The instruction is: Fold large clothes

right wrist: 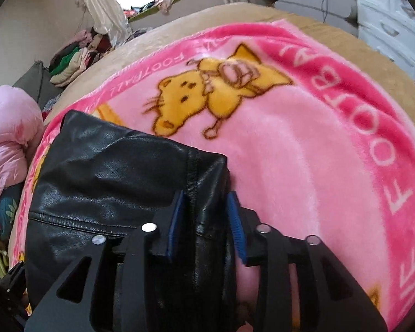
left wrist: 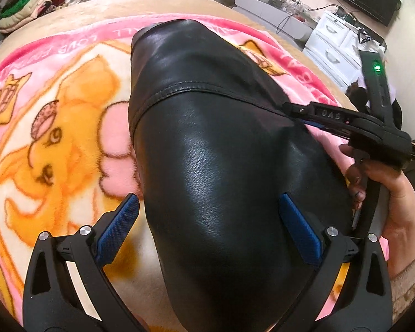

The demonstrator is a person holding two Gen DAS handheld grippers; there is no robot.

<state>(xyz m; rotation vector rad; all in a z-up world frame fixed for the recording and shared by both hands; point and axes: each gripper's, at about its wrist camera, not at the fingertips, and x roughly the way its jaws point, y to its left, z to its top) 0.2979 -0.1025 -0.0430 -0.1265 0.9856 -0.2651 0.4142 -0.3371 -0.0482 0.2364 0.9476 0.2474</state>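
A black leather garment (left wrist: 221, 152) lies folded on a pink cartoon blanket (left wrist: 55, 116) on the bed. My left gripper (left wrist: 210, 204) is open just above the garment's near end, its blue pads wide apart on either side of the fold. My right gripper (right wrist: 207, 210) is shut on the garment's right edge (right wrist: 204, 193), with folded leather pinched between the blue pads. The garment (right wrist: 110, 179) spreads left of it on the blanket (right wrist: 304, 152). In the left wrist view the right gripper (left wrist: 298, 110) grips the garment's right side, held by a hand (left wrist: 395, 193).
Tan bed cover (left wrist: 110, 11) borders the blanket. A pile of clothes (left wrist: 27, 8) sits at the far left, also in the right wrist view (right wrist: 74, 61). White drawers (left wrist: 334, 44) and a grey bench (left wrist: 271, 11) stand far right. A pink quilt (right wrist: 8, 132) lies left.
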